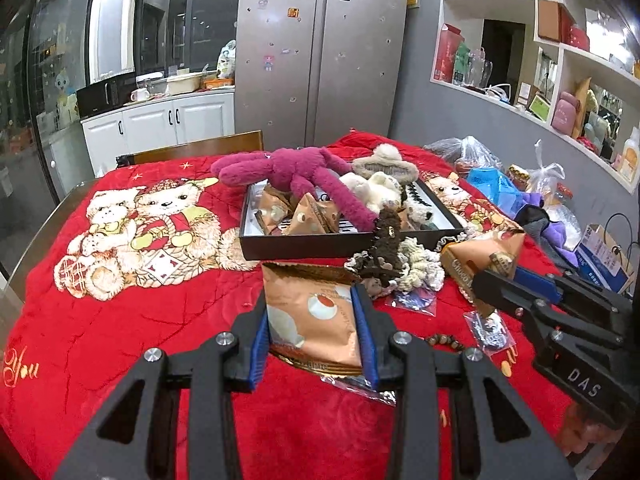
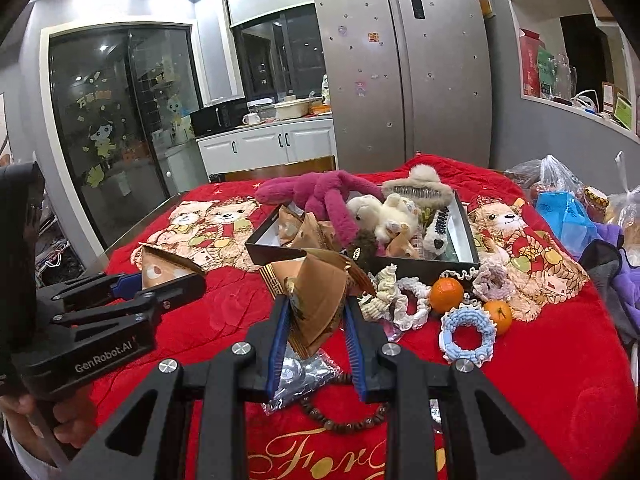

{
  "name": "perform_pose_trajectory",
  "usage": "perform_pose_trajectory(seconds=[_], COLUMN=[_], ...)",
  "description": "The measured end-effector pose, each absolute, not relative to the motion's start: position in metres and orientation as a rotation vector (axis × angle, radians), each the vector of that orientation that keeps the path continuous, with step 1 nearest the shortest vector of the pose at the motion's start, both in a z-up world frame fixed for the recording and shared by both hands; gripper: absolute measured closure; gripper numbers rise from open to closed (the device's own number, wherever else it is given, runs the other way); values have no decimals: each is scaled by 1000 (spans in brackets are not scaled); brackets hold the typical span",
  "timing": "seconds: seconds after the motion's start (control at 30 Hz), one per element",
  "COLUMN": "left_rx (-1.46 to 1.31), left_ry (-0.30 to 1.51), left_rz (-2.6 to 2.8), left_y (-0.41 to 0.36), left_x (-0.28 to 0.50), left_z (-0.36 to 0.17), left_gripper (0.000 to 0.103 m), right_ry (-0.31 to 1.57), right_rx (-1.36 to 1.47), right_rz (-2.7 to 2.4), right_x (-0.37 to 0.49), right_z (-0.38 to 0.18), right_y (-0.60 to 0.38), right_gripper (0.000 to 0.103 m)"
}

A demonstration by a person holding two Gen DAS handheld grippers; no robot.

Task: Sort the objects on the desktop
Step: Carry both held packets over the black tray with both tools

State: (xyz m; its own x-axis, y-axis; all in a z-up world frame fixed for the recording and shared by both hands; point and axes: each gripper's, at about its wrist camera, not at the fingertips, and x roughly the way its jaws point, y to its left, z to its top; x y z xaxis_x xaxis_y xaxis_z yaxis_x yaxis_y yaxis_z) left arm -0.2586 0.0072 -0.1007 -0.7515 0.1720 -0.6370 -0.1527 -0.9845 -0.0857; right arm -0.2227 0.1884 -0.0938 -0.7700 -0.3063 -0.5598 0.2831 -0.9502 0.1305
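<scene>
My left gripper [image 1: 314, 336] is shut on an orange snack packet [image 1: 314, 316], held just above the red blanket; it also shows in the right wrist view [image 2: 160, 270]. My right gripper [image 2: 316, 340] is shut on a second orange snack packet [image 2: 318, 292], which also shows in the left wrist view [image 1: 486, 256]. Behind both stands a black box [image 1: 344, 244] that holds more snack packets, a magenta plush toy [image 1: 304, 176], a white plush toy [image 2: 384, 212] and hair claws.
Hair scrunchies [image 2: 466, 334], two oranges [image 2: 446, 294], a bead bracelet [image 2: 344, 424] and small plastic bags [image 2: 296, 376] lie in front of the box. Plastic bags and clothes [image 1: 516, 196] crowd the table's right side. A wooden chair back [image 1: 200, 146] stands behind the table.
</scene>
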Motion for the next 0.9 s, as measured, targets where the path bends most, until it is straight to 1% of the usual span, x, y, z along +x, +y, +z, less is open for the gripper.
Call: perform_pose_trajectory(seconds=[0.27,0.37,0.53,0.63,0.9], left_rx=[-1004,-1012,-1076,-1107,-1130], left_ry=[5,51,-12,-12,-6], left_rz=[2766,2777,2743,2741,2748], left_y=[9,12,11,12,19], left_x=[-291,-314,-367,-400,-472], left_z=[-84,-81,-83,-87,-97], left_gripper=[65,65,65,65,65], right_ry=[-79,-43,-57,-62,70], right_rx=[854,841,859,892,932], right_rz=[-2720,-2765,-2799,-2806,-2800], right_x=[-244,-257,-291,-321,-393], right_z=[-81,-74,-68,-67,-66], right_y=[196,199,211,214,199], right_gripper=[76,76,76,76,76])
